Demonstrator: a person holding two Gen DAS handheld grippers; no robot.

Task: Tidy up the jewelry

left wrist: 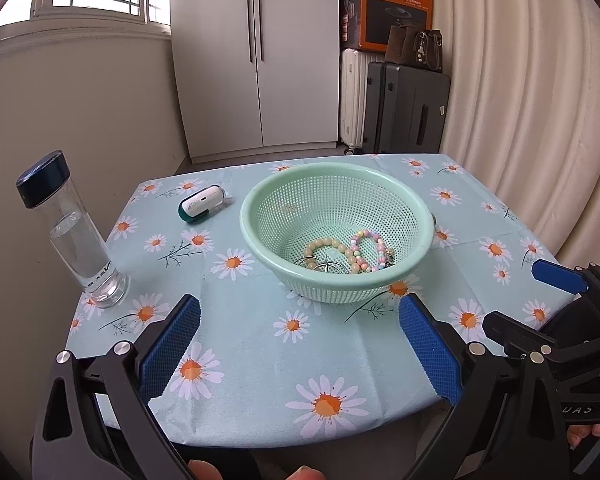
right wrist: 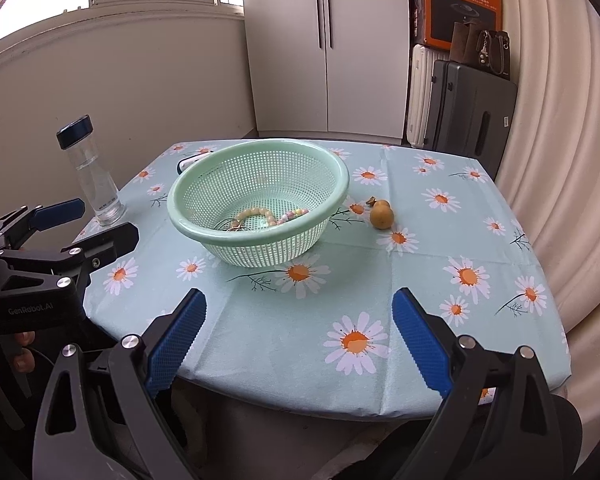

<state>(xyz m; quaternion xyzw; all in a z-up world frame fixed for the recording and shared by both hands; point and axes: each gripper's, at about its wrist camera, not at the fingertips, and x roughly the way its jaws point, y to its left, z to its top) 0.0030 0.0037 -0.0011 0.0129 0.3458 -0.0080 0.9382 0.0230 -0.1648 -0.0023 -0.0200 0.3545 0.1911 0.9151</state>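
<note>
Counter (left wrist: 260, 344): covered with a pale blue daisy-print cloth.

Basket (left wrist: 400, 208): mint-green perforated plastic, set near the middle of the counter. Contained in it: a cream beaded bracelet (left wrist: 324, 245), a pastel beaded bracelet (left wrist: 374, 240) lying just beside it, and thin metal rings (left wrist: 320, 266) at the near side of the basket floor.

Gourd-shaped pendant (right wrist: 381, 215): yellow-brown, lying on the cloth outside the basket, just to its right.

Bottle (left wrist: 72, 232): clear glass, dark cap, standing upright at the left counter edge.

Small white and teal case (left wrist: 202, 204): laid on the cloth behind and left of the basket.

Left gripper (left wrist: 300, 344): fingers spread wide, nothing held, hovering over the near counter edge.

Right gripper (right wrist: 300, 340): fingers likewise spread, nothing held, over the near edge.
</note>
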